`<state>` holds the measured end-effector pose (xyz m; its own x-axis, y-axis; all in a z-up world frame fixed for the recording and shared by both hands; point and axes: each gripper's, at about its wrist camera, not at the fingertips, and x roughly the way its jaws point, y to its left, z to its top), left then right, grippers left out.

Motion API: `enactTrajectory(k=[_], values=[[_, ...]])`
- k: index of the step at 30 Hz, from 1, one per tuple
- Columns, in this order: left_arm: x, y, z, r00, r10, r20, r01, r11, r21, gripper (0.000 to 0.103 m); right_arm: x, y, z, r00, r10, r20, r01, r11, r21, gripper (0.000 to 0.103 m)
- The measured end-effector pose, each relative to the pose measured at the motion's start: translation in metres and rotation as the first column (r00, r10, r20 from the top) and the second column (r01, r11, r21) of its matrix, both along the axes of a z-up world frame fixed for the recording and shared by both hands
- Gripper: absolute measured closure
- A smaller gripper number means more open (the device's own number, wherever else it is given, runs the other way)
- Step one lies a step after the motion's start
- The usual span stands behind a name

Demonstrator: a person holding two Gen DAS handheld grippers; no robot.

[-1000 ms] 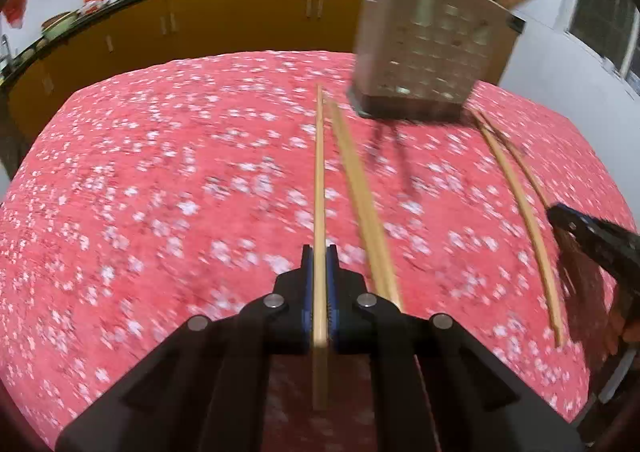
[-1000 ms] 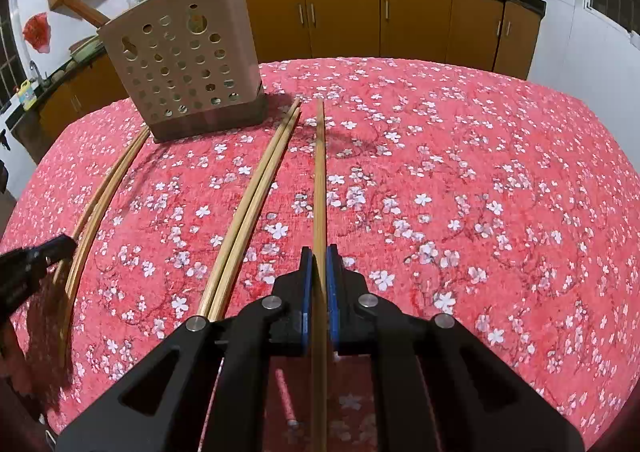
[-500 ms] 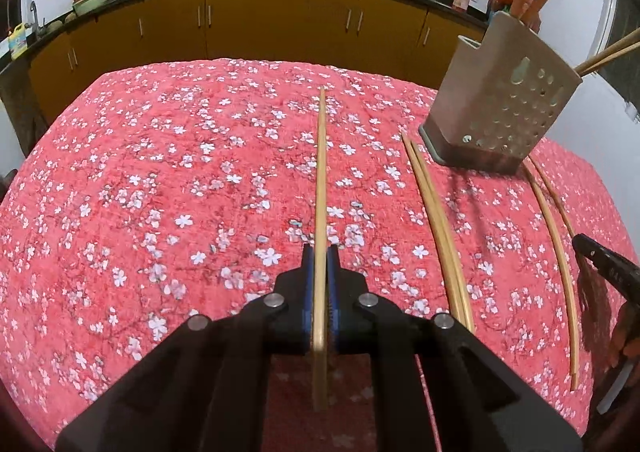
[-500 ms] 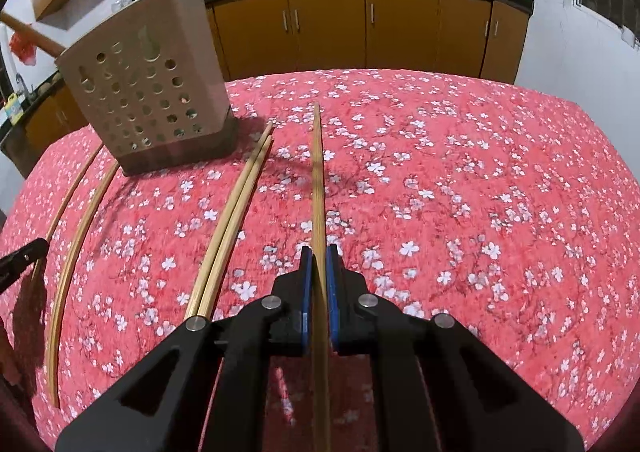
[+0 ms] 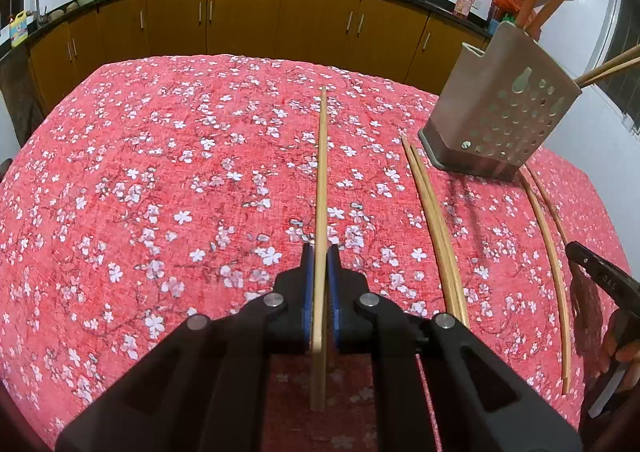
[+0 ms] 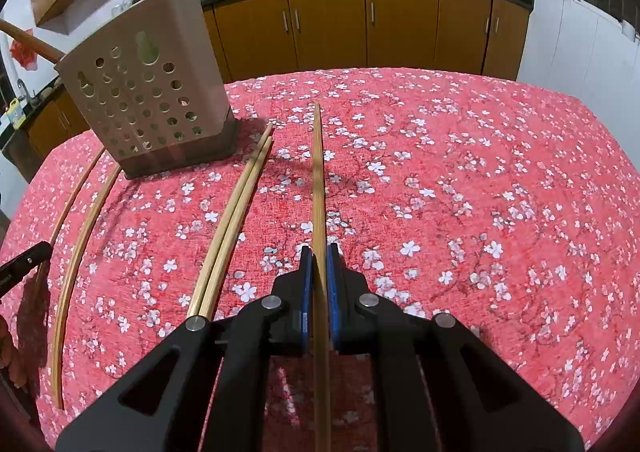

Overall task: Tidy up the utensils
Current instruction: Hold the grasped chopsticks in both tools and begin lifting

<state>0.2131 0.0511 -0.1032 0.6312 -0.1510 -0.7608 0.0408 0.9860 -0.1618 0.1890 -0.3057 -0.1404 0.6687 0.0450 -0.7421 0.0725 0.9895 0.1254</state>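
Desk [image 5: 120, 180]: red floral cloth, two chopstick pairs [image 5: 436, 220] lying loose beside holder.
Holder [image 6: 148, 108]: perforated, upright, long wooden utensils already inside.
Left tool [image 5: 320, 288]: clamped on one chopstick [image 5: 322, 172].
Right tool [image 6: 318, 288]: clamped on another chopstick [image 6: 318, 180].
Advice: tilt tip-down over holder's mouth before releasing.

No lettering, label or number anywhere is sharp enough to read.
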Motion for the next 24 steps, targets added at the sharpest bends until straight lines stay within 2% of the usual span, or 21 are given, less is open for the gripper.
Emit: enactTrajectory(k=[13,18,24], values=[[0.001,0.0,0.0,1.0,0.0,-0.001,0.0,1.0,0.0,0.093,0.0,0.0,0.001,1.0,-0.003,0.001,0.003,1.0,0.011,0.094],[-0.004,-0.009,0.0,1.0,-0.001,0.0,0.001,0.999,0.047,0.092,-0.007,0.002,0.001,1.0,-0.005,0.001,0.005,1.0,0.003,0.094],[-0.006,-0.012,0.0,1.0,0.0,0.0,0.0,0.999,0.046,0.094,-0.01,0.001,0.001,1.0,-0.006,0.003,0.006,1.0,0.023,0.095]])
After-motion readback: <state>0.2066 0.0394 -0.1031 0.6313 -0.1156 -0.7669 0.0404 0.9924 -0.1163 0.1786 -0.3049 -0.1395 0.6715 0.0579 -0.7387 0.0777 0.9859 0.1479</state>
